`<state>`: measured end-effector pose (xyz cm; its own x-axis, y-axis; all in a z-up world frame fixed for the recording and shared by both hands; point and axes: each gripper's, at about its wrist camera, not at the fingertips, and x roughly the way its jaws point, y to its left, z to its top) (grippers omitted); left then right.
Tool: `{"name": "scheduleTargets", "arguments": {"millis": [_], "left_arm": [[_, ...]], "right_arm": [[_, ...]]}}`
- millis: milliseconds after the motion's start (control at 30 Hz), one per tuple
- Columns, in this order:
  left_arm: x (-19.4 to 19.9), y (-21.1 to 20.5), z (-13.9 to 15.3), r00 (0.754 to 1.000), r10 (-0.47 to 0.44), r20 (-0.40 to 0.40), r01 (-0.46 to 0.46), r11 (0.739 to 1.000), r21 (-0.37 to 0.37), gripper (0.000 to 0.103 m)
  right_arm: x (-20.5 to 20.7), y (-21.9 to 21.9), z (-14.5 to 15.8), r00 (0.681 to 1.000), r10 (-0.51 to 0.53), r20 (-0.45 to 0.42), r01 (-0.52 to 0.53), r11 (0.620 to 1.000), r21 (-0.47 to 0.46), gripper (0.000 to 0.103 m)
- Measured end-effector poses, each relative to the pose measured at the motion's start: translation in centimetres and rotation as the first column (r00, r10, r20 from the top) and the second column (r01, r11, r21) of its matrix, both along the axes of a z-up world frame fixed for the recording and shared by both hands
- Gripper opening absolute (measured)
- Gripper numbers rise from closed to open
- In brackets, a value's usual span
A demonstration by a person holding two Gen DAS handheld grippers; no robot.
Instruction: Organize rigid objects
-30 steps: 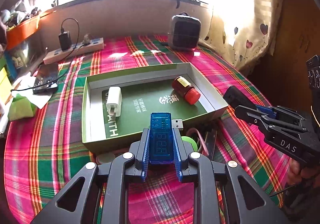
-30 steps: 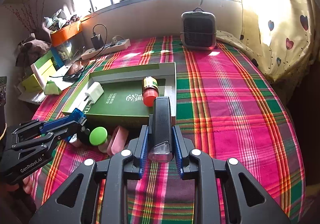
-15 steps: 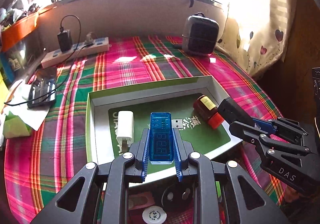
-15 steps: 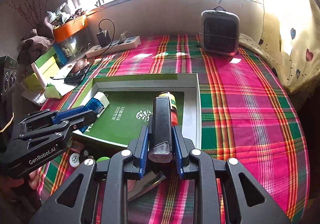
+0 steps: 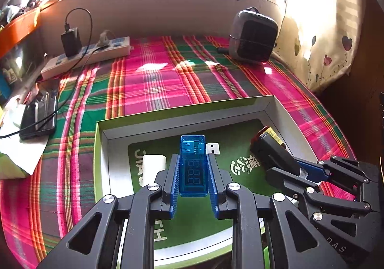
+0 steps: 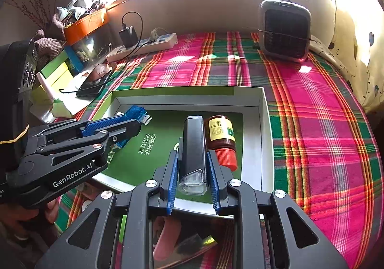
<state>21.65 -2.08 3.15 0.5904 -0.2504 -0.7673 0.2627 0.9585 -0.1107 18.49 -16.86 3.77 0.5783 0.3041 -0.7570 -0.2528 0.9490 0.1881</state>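
A: What's hard to see up close?

B: Under the right tongs, pink and dark bits lie cut off, too unclear to name.

A: And the tongs?

B: The right ones pinch a black lamp with a clear lens. The left tongs pinch a see-through blue USB meter, plug pointing right. Both hang over the green box.

A: Inside it?

B: A brown bottle with a ribbed red cap lies just beside the lamp; a white charger is partly hidden. Further off stands a grey heater.
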Motion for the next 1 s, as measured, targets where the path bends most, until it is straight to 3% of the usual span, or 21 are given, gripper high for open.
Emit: {"name": "scheduleTargets", "arguments": {"millis": [367,1000], "left_arm": [[1.4,-0.5,-1.0,1.0,-0.004,-0.021,0.004,1.0,0.013,0.021],[2.4,-0.8,-1.7,1.0,0.013,-0.017,-0.012,0.999,0.04,0.021]], "right_arm": [[1.3,0.9,-1.3,0.999,0.021,-0.035,-0.022,0.999,-0.032,0.025],[1.7,1.2,-1.8,1.0,0.004,-0.018,-0.006,0.996,-0.093,0.025]]}}
